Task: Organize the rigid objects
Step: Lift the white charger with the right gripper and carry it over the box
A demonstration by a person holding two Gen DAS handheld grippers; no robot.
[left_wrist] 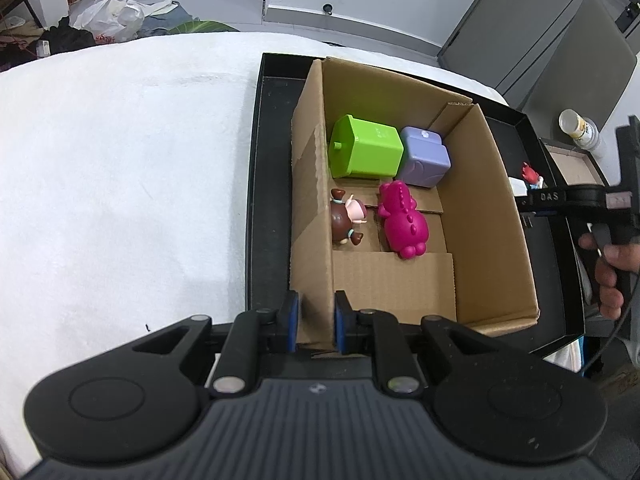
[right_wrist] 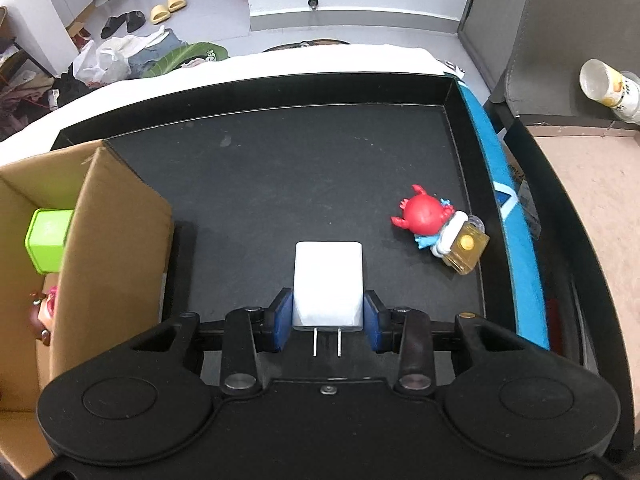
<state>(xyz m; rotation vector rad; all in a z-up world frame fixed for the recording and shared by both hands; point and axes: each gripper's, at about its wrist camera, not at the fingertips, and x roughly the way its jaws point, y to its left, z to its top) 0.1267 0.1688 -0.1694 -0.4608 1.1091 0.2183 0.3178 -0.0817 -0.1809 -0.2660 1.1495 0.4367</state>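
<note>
Left gripper (left_wrist: 316, 322) clamps the cardboard box (left_wrist: 486, 216) wall.
We see its blue pads either side of the near left wall; inside lie a green bin (left_wrist: 364, 148), purple block (left_wrist: 425, 157), pink dinosaur (left_wrist: 403, 220) and doll figure (left_wrist: 347, 220). Box sits in a black tray (left_wrist: 266, 200) on a white surface (left_wrist: 120, 160).

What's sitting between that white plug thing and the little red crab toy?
Nothing: in the right wrist view only bare black tray floor lies between the white charger, clamped in the right gripper, and the red crab figure.
</note>
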